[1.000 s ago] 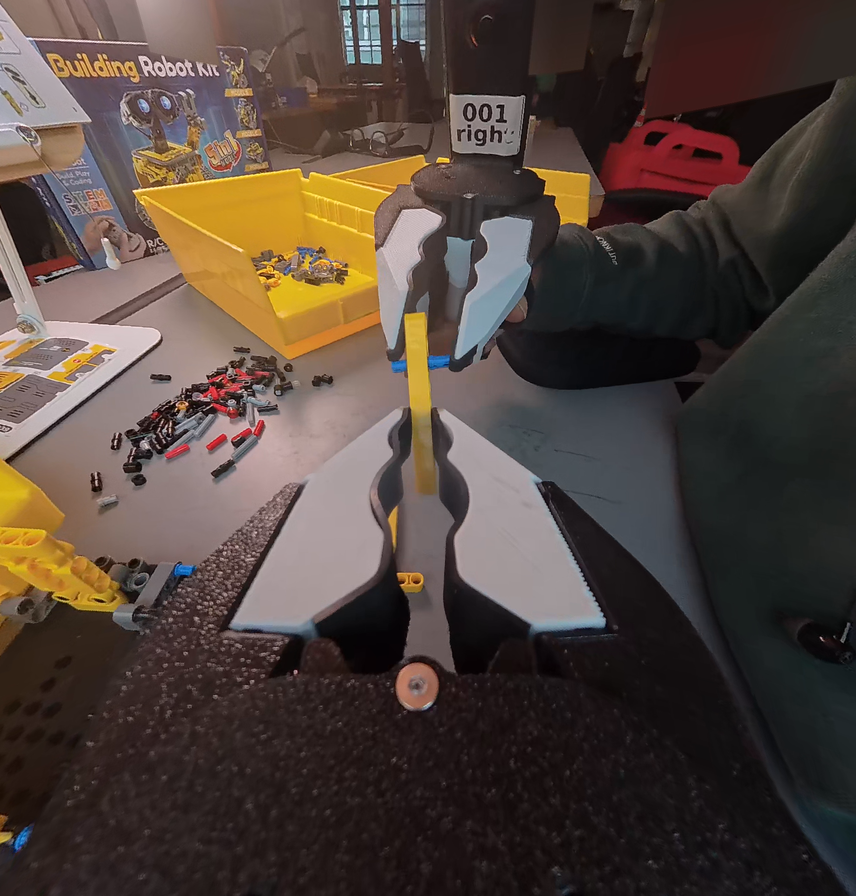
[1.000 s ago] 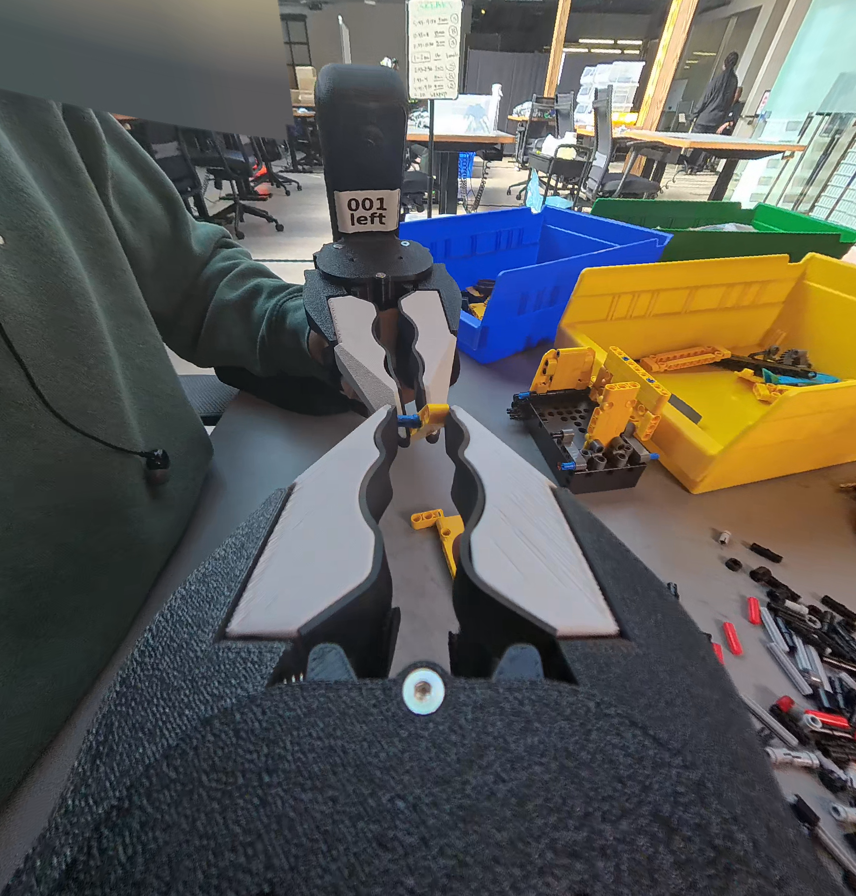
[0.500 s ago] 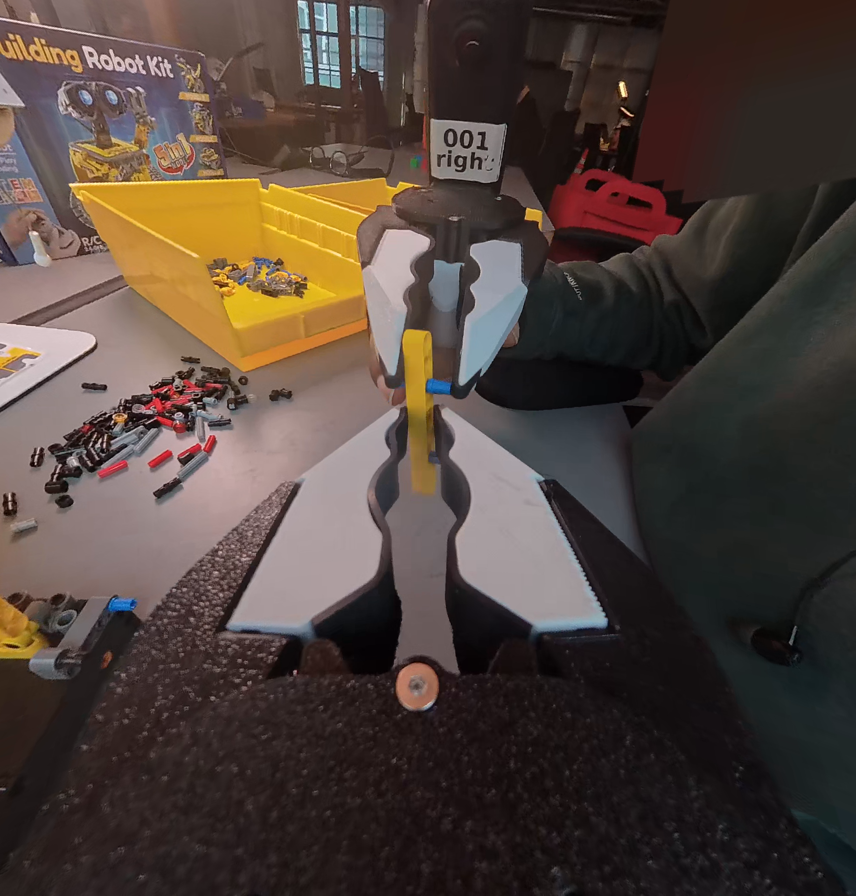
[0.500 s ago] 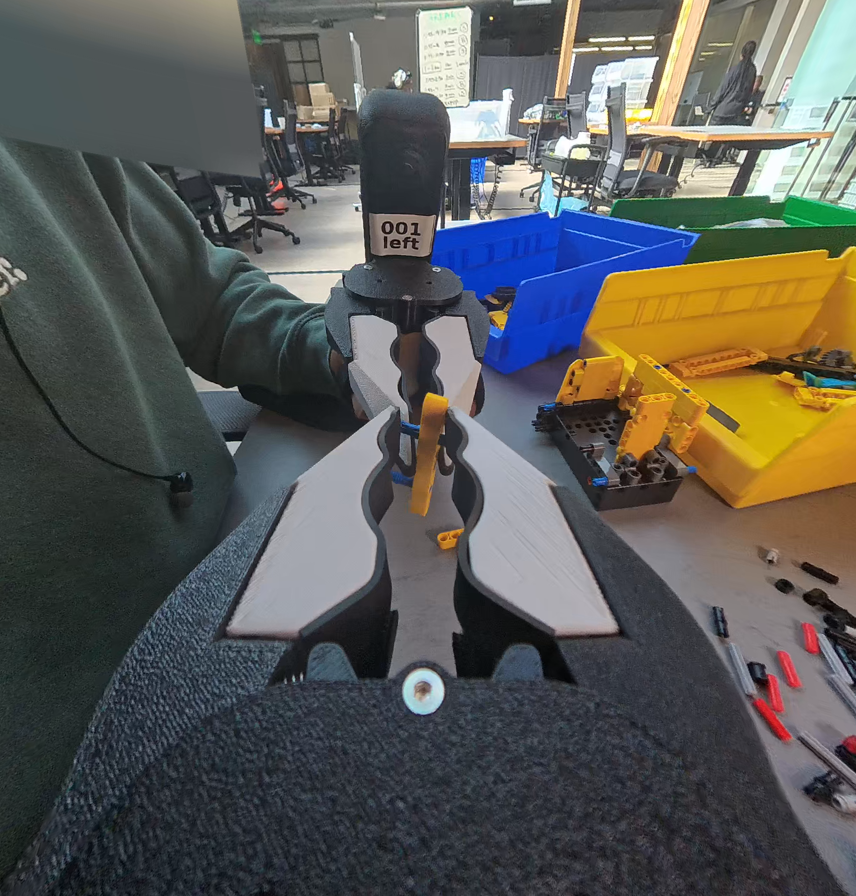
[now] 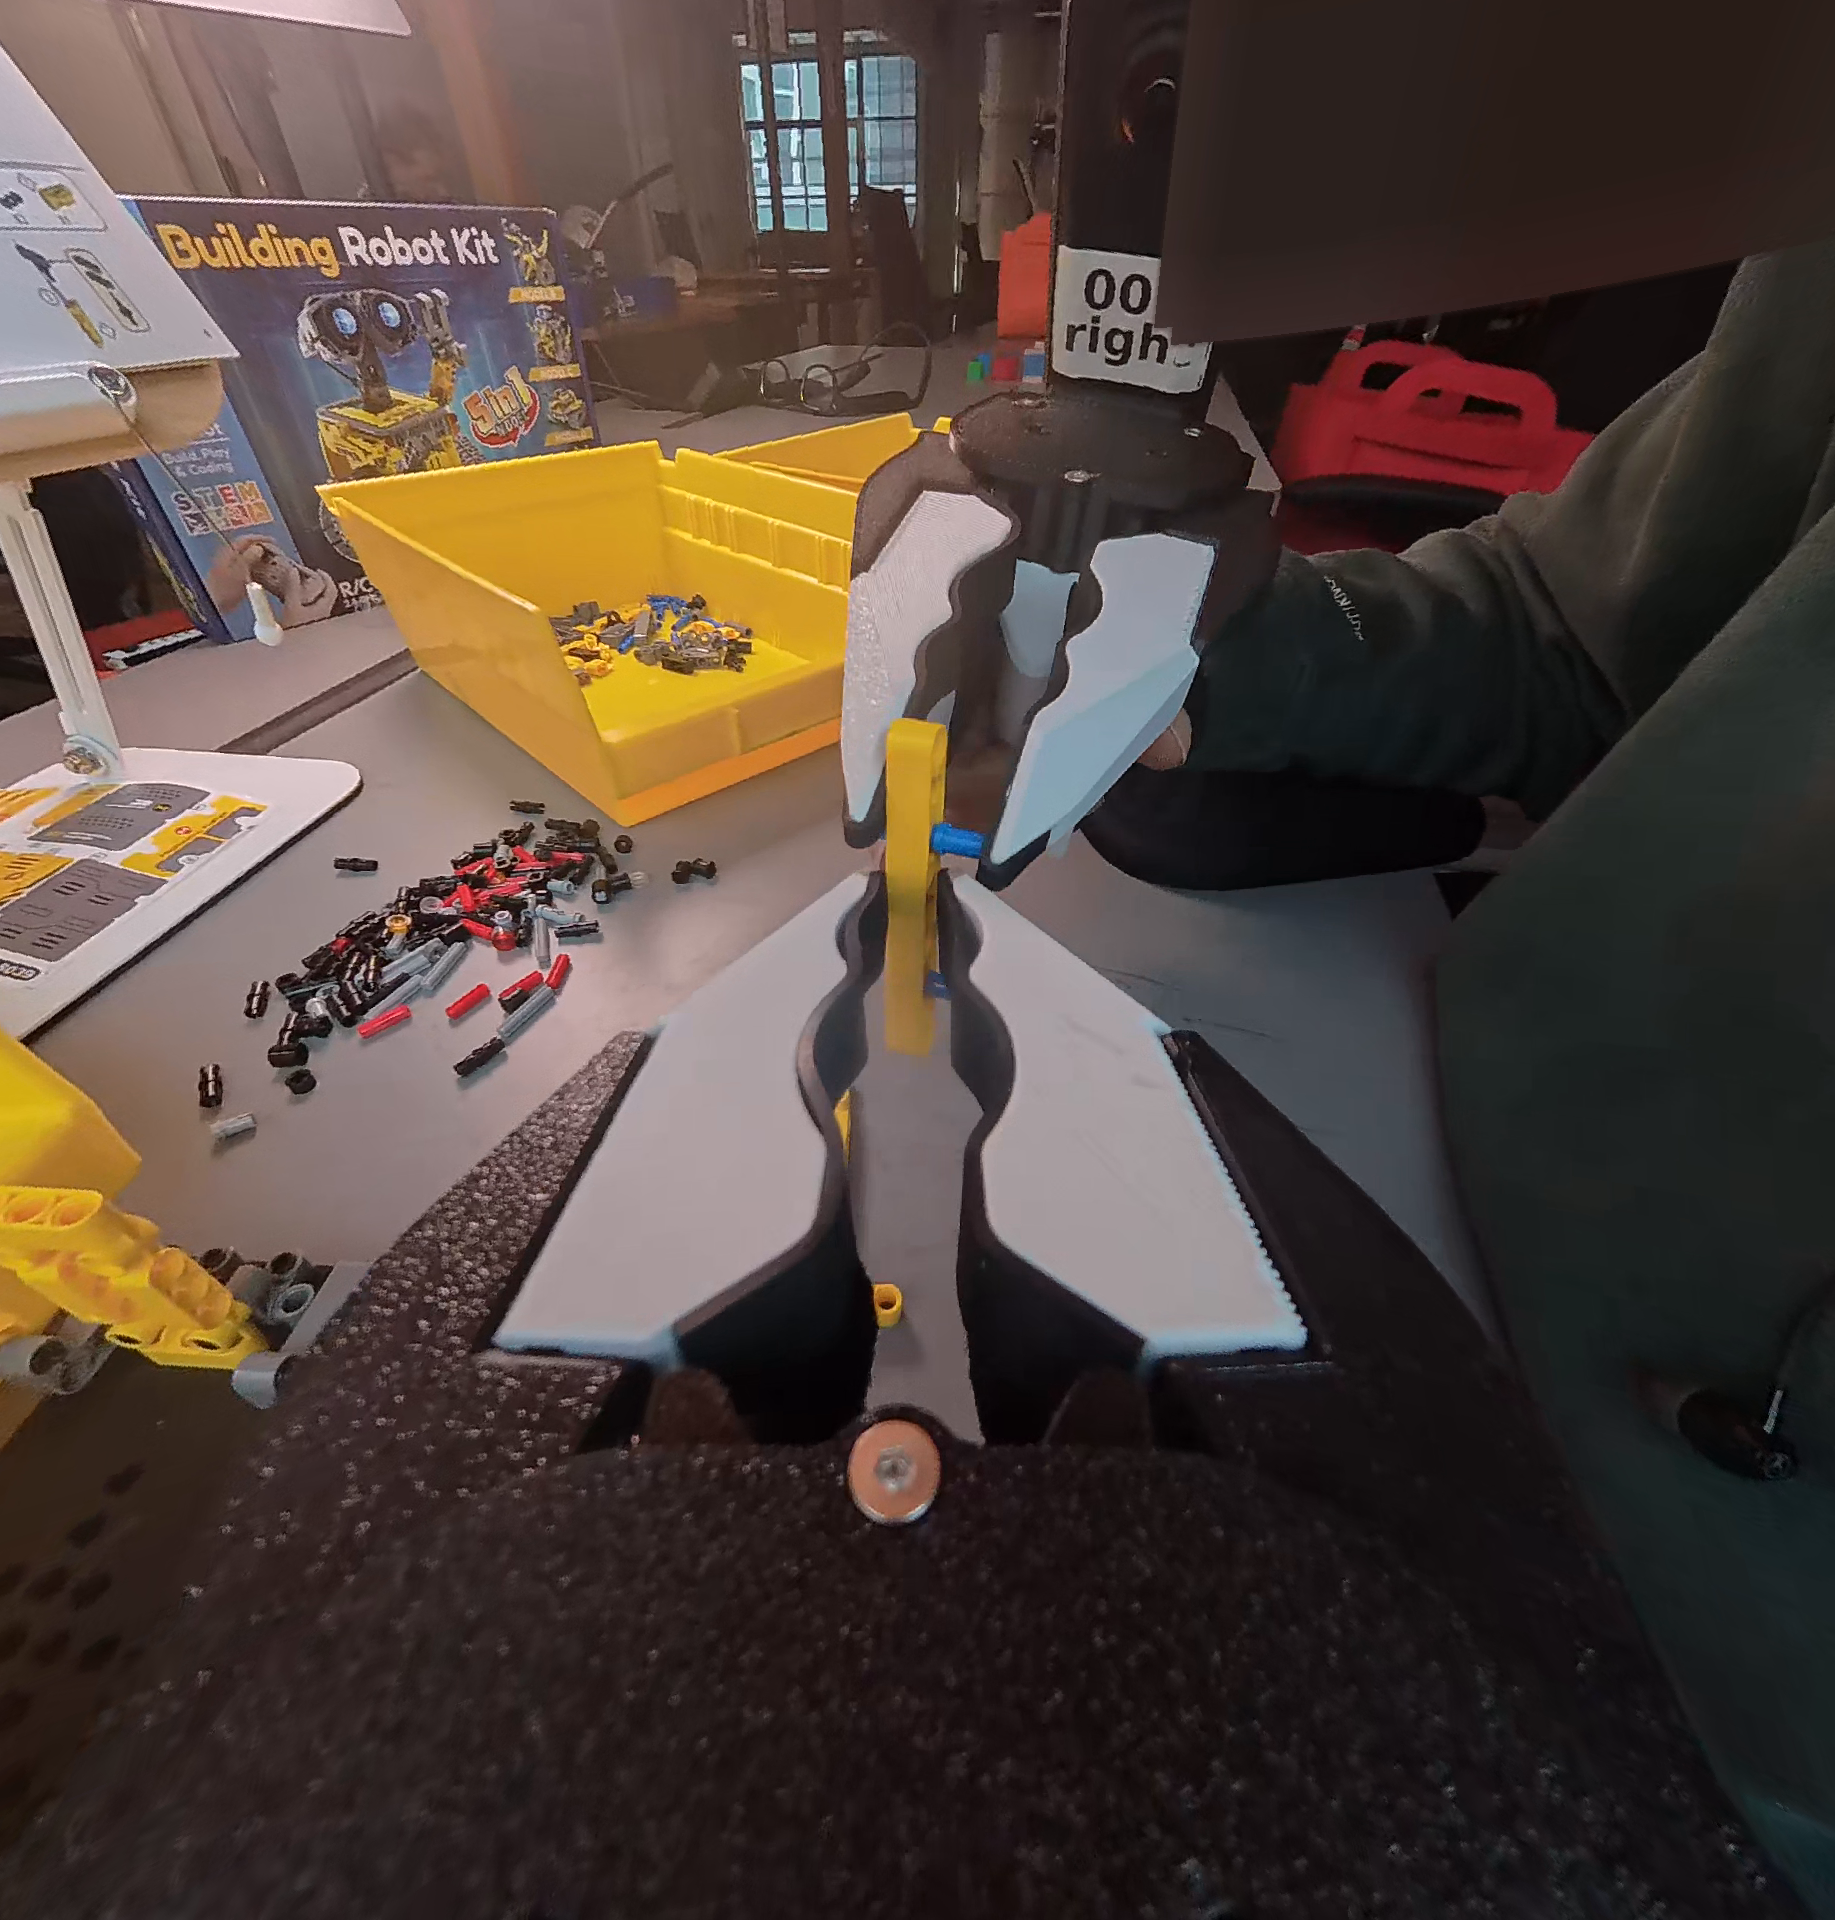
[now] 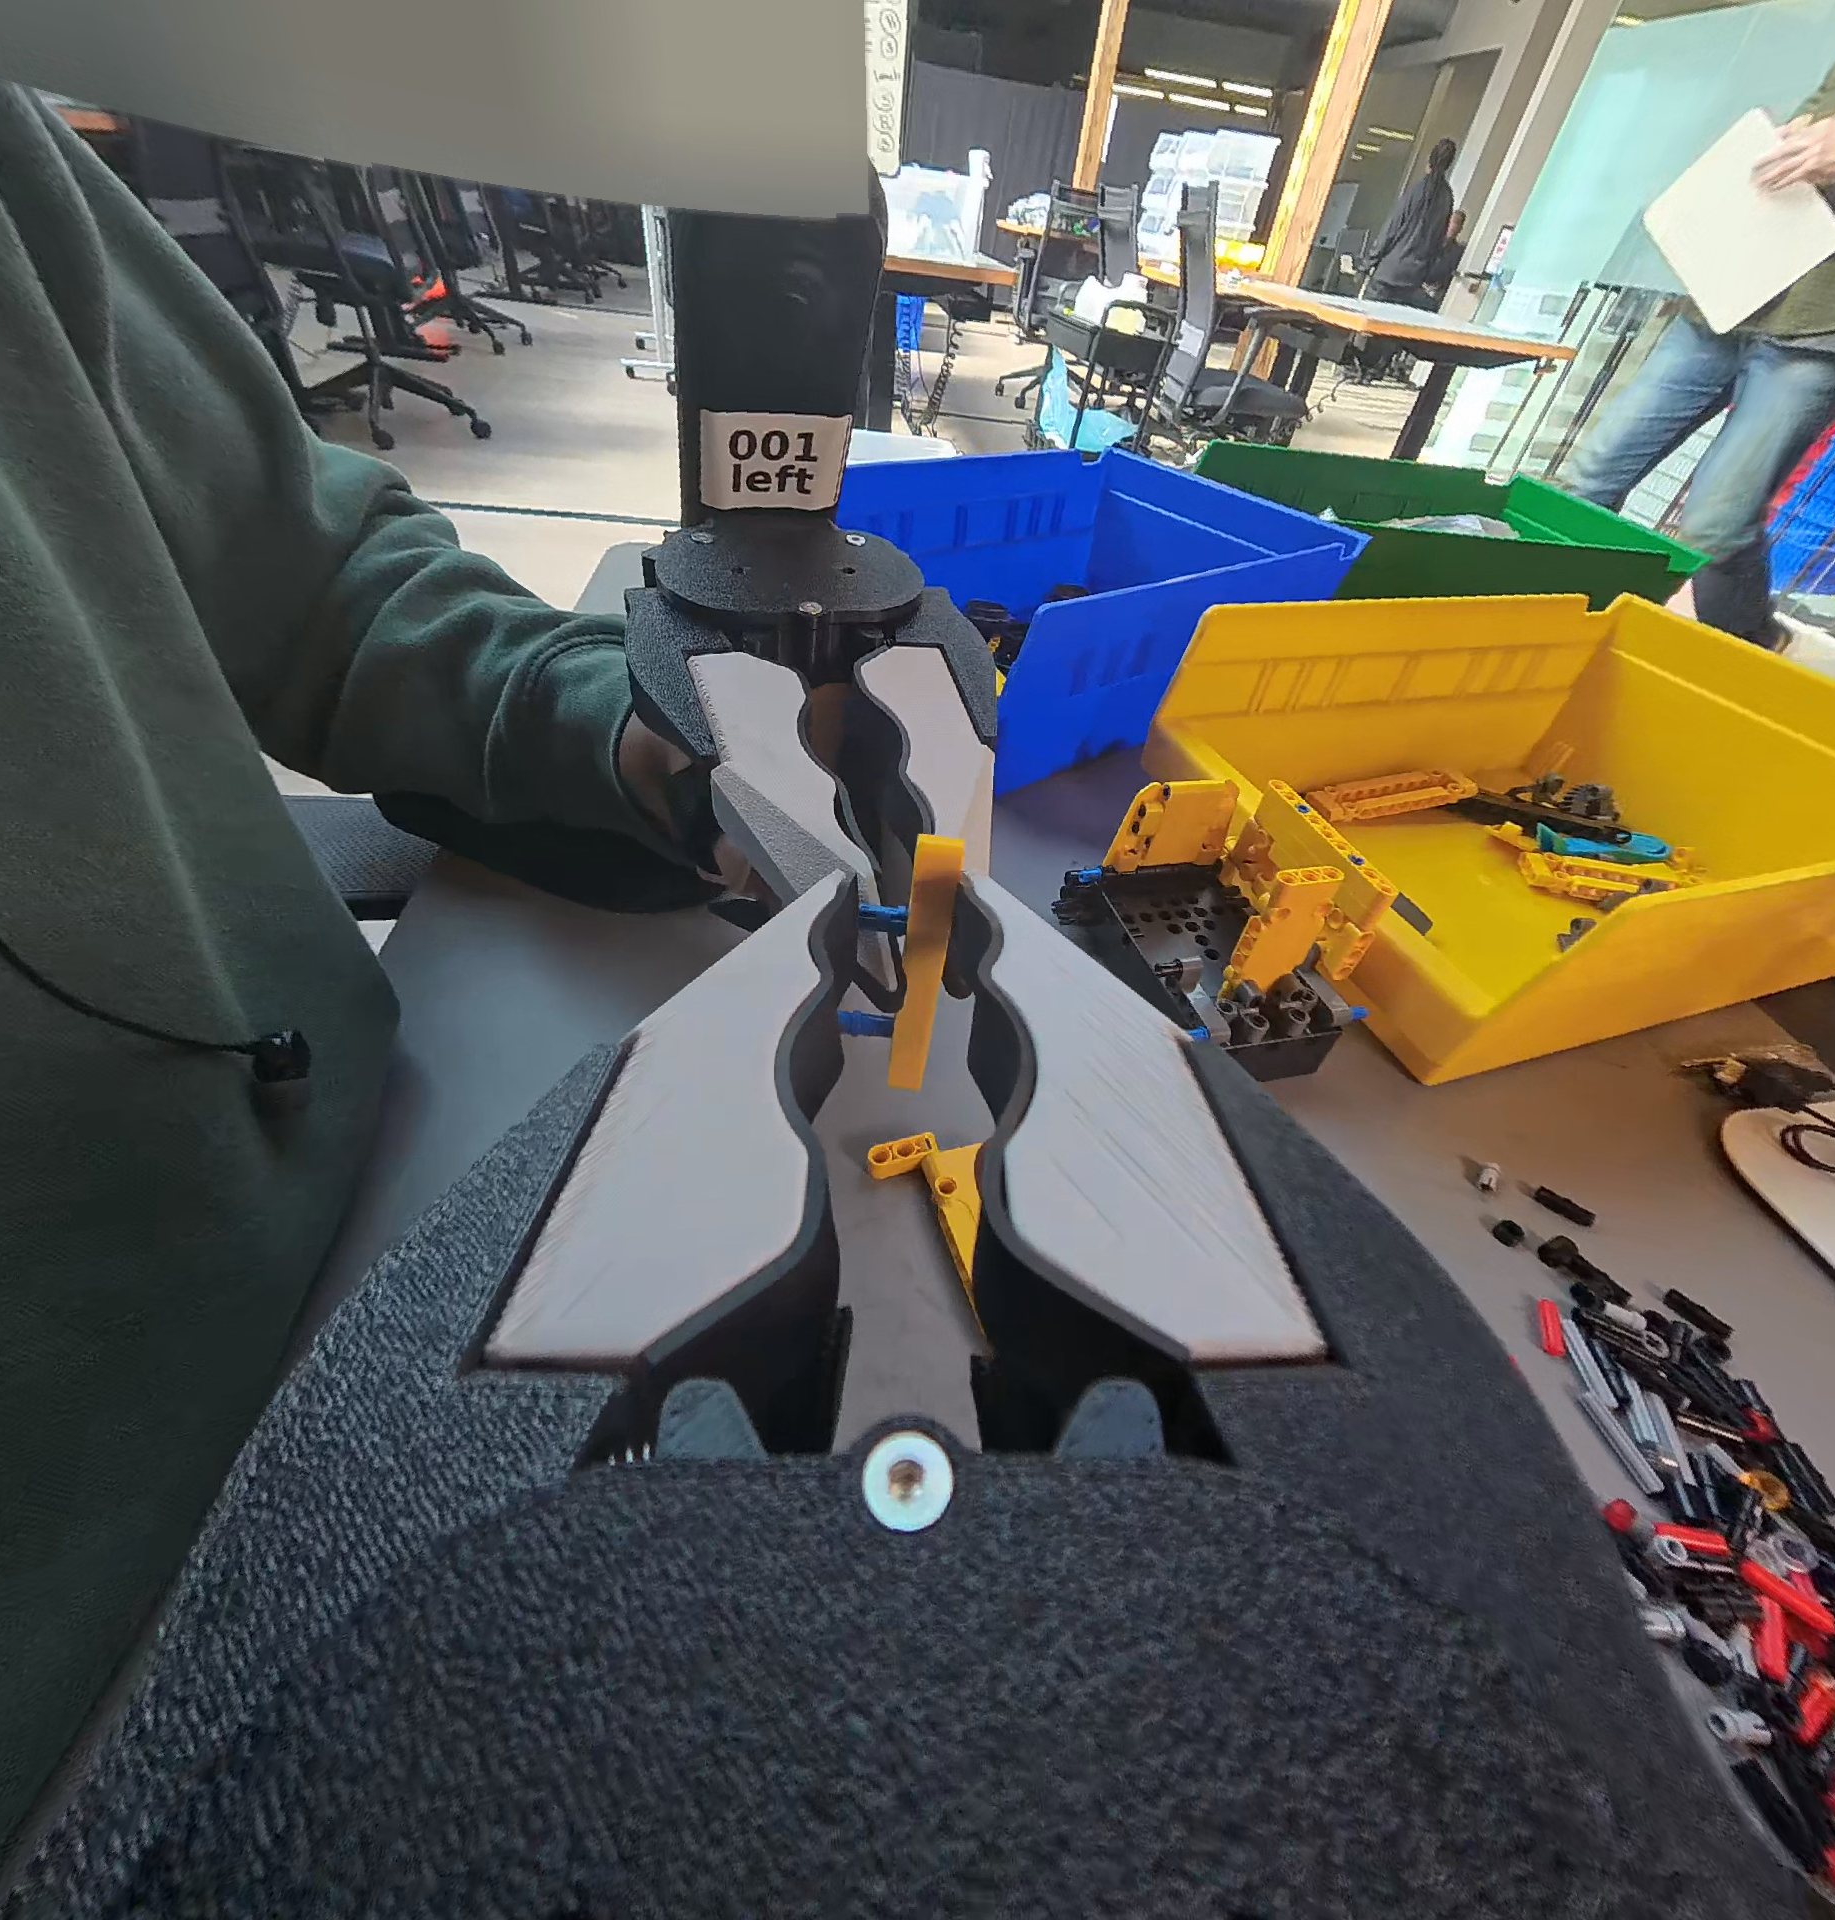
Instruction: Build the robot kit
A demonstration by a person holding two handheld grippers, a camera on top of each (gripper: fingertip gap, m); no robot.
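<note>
My left gripper (image 5: 908, 883) is shut on a long yellow beam (image 5: 908, 935) and holds it upright above the grey table (image 5: 1256, 997). My right gripper (image 6: 908, 894) faces it from the other side. Its fingertips close on the beam's upper part (image 6: 923, 956) and on a blue pin (image 6: 882, 914) that sticks out of the beam's side. A second blue pin (image 6: 866, 1023) sits in the beam lower down. The left wrist view shows the right gripper (image 5: 928, 847) with the upper pin (image 5: 954, 836) against one finger.
A pile of small black, red and grey pins (image 5: 445, 935) lies left, with a yellow bin (image 5: 539, 582), a kit box (image 5: 373, 343) and an instruction stand (image 5: 61, 623) behind. A yellow-black assembly (image 6: 1235, 935), yellow (image 6: 1515, 987), blue (image 6: 1100, 582) and green (image 6: 1464, 540) bins stand right. A yellow piece (image 6: 923, 1153) lies under the grippers. My left and right fingertips are right by each other.
The right gripper brought the blue pin against the beam, and the pin now sticks out of its side. In the right wrist view the beam swung from end-on to upright. Both grippers shifted slightly.
</note>
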